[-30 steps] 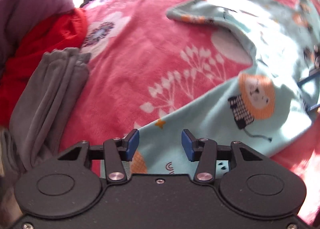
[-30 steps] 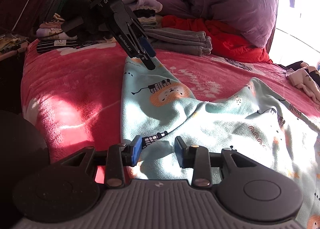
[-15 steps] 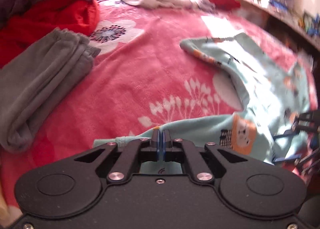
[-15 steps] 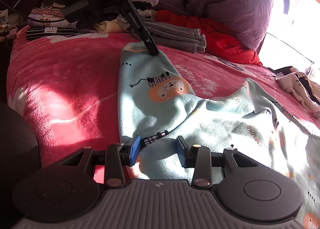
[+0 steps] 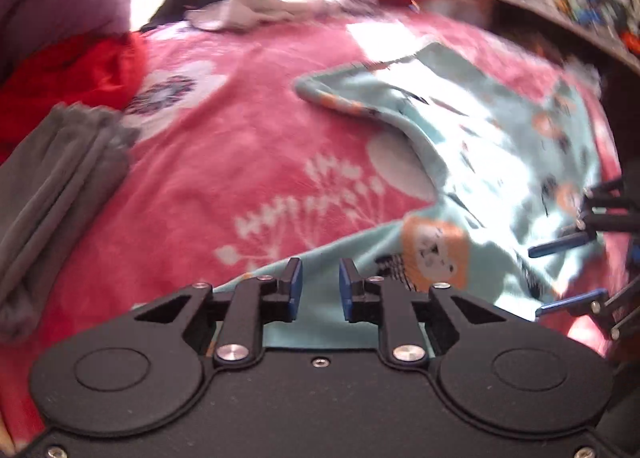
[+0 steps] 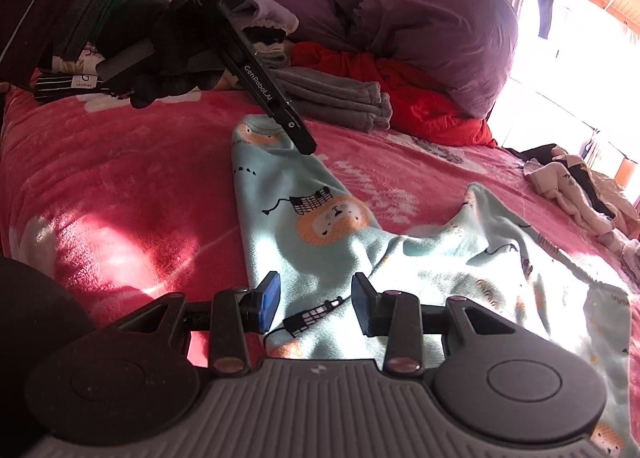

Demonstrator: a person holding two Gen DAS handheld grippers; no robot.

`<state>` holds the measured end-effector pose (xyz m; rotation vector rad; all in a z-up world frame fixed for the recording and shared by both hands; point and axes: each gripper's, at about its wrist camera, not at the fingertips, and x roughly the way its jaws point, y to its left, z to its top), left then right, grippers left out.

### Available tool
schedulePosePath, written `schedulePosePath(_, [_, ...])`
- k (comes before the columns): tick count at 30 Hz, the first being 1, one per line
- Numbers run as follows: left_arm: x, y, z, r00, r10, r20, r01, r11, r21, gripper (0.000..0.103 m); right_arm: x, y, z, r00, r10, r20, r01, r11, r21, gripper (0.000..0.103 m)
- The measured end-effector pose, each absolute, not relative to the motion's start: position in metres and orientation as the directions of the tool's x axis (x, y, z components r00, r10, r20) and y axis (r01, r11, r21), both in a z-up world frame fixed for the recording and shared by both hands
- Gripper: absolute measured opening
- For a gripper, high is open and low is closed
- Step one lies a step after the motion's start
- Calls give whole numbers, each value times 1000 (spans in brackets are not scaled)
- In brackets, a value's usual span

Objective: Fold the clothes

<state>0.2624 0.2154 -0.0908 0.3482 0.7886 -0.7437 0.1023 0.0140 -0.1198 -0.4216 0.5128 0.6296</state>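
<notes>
- Pale mint fleece garment (image 6: 320, 226), printed with orange lions and small black checked houses, centre of the frame.
- Pink plush bedspread (image 5: 248, 162), white flower and dandelion motifs.
- Grey folded fleece cloth (image 5: 52, 186), plain, left edge.
- Red crumpled fabric (image 6: 404, 94), plain, upper middle.
- Purple puffy duvet (image 6: 420, 14), plain, above.
- Blue pads on black gripper fingers (image 5: 295, 290).
</notes>
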Motion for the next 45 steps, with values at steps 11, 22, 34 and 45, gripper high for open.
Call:
schedulePosePath(11, [278,194,-100,564,-388,-729,591,806,28,0,100,23,-139,661,439,-609,-663,722,-198,48])
schedulePosePath(22, [345,146,-77,556,-533,-637,353,846,-400,47,150,-48,-92,674,494,-548,-535,839,99,43])
schedulePosePath(34, [425,129,-116,494,-550,-674,124,811,-571,45,260,-254,-95,808,268,-524,-27,906,421,45])
schedulePosePath(45, [434,129,-117,471,-578,-667,172,801,-573,43,385,-323,-122,736,282,-615,129,834,537,52])
